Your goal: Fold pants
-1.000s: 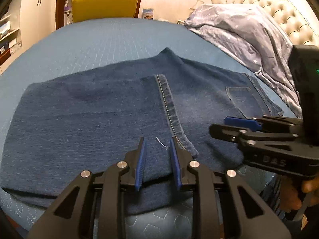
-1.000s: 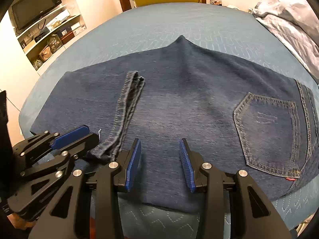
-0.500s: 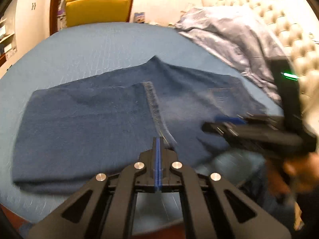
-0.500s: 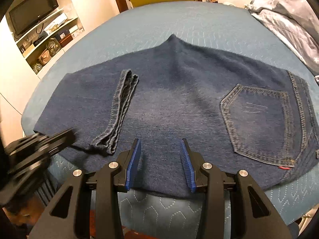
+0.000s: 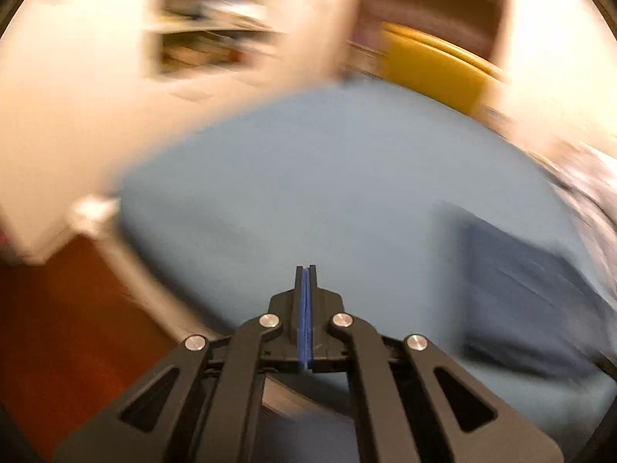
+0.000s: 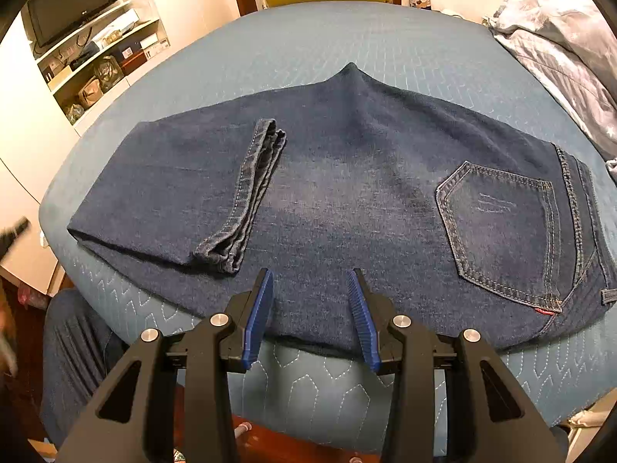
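**Jeans folded on the bed, both tools empty**

Your right hand-held gripper (image 6: 312, 316) hangs over the near edge of the jeans (image 6: 347, 208), its jaws spread with nothing between them. The jeans lie flat on the blue bed (image 6: 347, 34), leg hems (image 6: 250, 196) doubled back at 10 o'clock, back pocket (image 6: 501, 227) at 2 o'clock. Your left hand-held gripper (image 5: 306, 308) has its jaws pressed together, empty, over bare bed; its view is blurred, jeans at 3 o'clock.

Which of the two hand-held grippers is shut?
The left hand-held gripper: its blue pads meet, holding nothing. The right hand-held gripper stands open over the jeans.
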### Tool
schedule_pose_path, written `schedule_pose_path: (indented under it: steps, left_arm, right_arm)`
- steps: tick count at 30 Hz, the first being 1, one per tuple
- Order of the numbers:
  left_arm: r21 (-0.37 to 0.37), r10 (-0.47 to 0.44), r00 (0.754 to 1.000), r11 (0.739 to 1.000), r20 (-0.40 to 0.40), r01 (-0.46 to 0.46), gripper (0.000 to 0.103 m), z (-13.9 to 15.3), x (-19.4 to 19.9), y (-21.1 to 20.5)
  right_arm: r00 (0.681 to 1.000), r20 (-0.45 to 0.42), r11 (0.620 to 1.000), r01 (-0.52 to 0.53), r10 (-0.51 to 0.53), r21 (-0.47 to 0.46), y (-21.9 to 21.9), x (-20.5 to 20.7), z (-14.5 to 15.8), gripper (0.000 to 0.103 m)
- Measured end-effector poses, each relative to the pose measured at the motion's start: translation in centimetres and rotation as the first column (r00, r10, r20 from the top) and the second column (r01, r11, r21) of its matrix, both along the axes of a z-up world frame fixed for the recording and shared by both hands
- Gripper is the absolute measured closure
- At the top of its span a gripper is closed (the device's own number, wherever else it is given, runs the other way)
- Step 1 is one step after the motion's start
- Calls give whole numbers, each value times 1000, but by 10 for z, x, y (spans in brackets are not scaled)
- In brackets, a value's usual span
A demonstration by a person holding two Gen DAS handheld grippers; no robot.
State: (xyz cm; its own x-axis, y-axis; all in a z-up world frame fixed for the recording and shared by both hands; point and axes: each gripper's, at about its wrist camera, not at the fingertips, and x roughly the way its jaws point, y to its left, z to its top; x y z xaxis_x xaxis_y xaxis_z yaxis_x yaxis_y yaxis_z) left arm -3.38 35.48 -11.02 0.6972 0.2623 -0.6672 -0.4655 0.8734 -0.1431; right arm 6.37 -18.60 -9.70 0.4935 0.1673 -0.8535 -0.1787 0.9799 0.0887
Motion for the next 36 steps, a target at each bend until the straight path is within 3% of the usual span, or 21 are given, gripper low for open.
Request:
schedule_pose_path:
  steps: [2,3,4,6,8,9,11,12,15,17,18,19,22,23,25,26,28,31,33,34,36]
  left_arm:
    - [-15,154,988,988,-12,-154,92,-19,6,67]
    - [-24,200,980,979,-25,-200,61,-32,12,92]
    - [-36,223,974,974,-31,-224,41,-38,14,101]
    - [-110,251,966,960,-53,-256,40,-59,23,115]
    - [-204,220,974,952,-57,-227,29,-75,30,111]
    - [-254,196,975,943,-99,-216,28,-85,37,105]
    - [-265,238,968,931,-83,-251,25,-84,30,90]
    - [-292,205,973,929,-106,-228,18,-84,33,77]
    - [-243,181,963,943,-200,-228,19,-79,36,33]
    - [-158,152,962,969,-226,-191,48,-66,37,8]
    - [-97,100,968,987,-230,-125,82,-58,39,-10]
    - [-89,76,967,991,-244,-100,98,-54,38,-21]
    - [-195,136,954,962,-266,-191,96,-52,16,-20]
    - [-202,173,949,952,-263,-229,90,-50,9,-17]
    - [-231,252,937,923,-242,-308,7,-48,-14,-7]
    - [-230,302,928,908,-220,-350,8,-45,-30,-1]
    - [-194,329,917,908,-224,-373,10,-41,-43,3]
    - [-161,235,954,951,-185,-265,11,-33,-41,-13]
    - [-66,66,997,995,-47,-69,10,-15,-28,-59]
    - [6,-9,1000,1000,6,9,9,-8,-22,-86]
    - [121,-136,991,984,21,132,7,-8,-12,-126]
  right_arm:
    - [1000,-8,1000,4,-4,-6,4,2,-2,62]
    - [1000,-15,1000,1,-2,-8,6,2,-3,62]
    - [1000,-24,1000,-4,4,-16,11,3,-4,62]
    - [999,-31,1000,-20,20,-24,18,3,-4,62]
    - [999,-30,999,-41,40,-32,26,3,-1,62]
    - [998,-28,998,-49,48,-42,30,3,0,62]
    - [998,-30,997,-57,56,-46,34,4,0,62]
    - [998,-29,997,-58,57,-46,35,4,1,62]
    - [998,-33,997,-64,62,-44,37,4,0,62]
    - [998,-38,997,-60,58,-40,37,5,-1,62]
    - [998,-36,998,-59,58,-34,36,5,1,62]
    - [998,-31,998,-64,63,-30,35,3,2,62]
    - [999,-19,998,-52,51,-38,26,1,6,61]
    - [999,-16,999,-40,39,-31,21,1,7,60]
    - [1000,-12,1000,-16,16,-20,10,1,9,60]
    - [1000,-10,1000,-9,9,-19,7,1,10,60]
    - [1000,-10,1000,5,-5,-17,1,2,10,59]
    - [1000,-19,1000,3,-3,-4,0,4,5,59]
    - [1000,-16,1000,-16,16,0,6,6,5,59]
    - [999,-9,999,-33,33,8,10,6,6,59]
    - [998,7,998,-57,57,19,19,7,10,53]
